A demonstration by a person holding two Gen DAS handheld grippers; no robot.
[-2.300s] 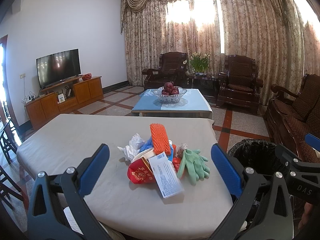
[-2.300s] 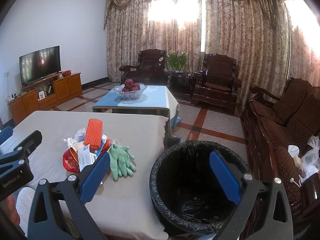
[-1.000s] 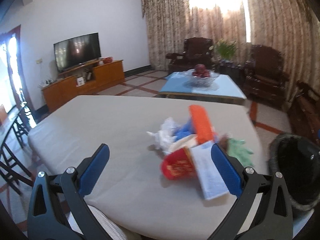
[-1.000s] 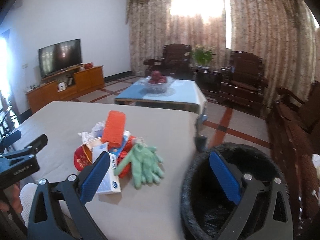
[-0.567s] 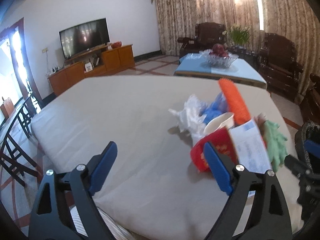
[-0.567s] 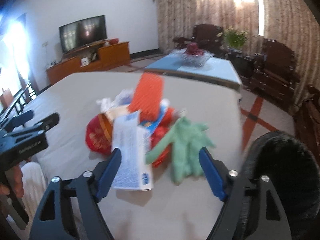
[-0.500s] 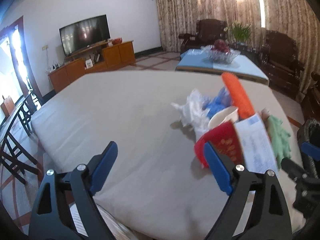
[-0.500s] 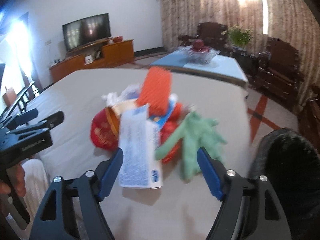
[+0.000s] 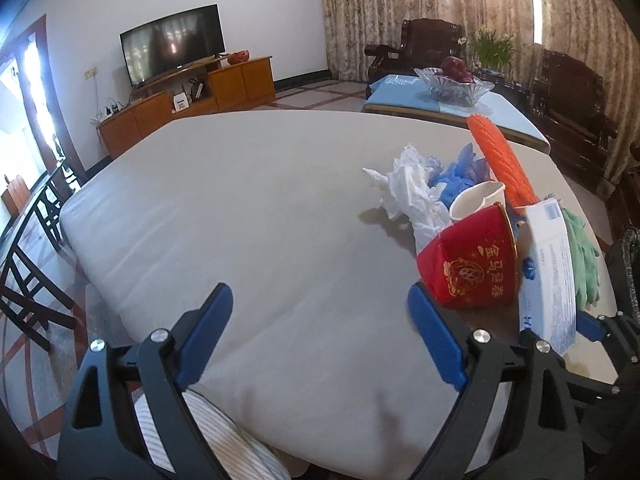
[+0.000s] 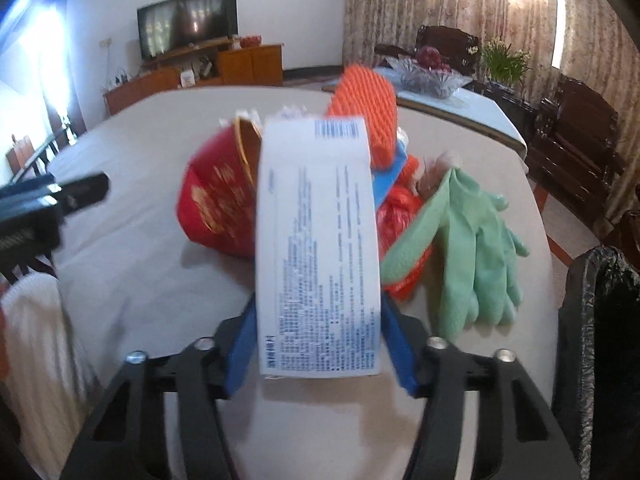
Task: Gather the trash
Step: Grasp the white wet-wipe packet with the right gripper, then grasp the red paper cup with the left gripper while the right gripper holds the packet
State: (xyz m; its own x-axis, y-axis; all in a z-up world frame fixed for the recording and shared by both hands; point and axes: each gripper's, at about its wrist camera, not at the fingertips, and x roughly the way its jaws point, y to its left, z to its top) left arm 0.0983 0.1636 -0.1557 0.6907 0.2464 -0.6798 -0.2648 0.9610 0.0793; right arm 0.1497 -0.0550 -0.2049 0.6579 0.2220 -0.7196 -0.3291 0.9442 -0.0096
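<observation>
A heap of trash lies near the table's (image 9: pixel 248 216) right edge: white printed box (image 10: pixel 318 248) leaning on a tipped red cup (image 10: pixel 216 204). Orange sponge (image 10: pixel 364 108) tops it, green gloves (image 10: pixel 476 248) lie flat alongside, and the black-lined bin (image 10: pixel 600 344) stands past that edge.

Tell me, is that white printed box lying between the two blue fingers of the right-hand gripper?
Yes, the white printed box lies between the closing blue fingers of the right gripper.
</observation>
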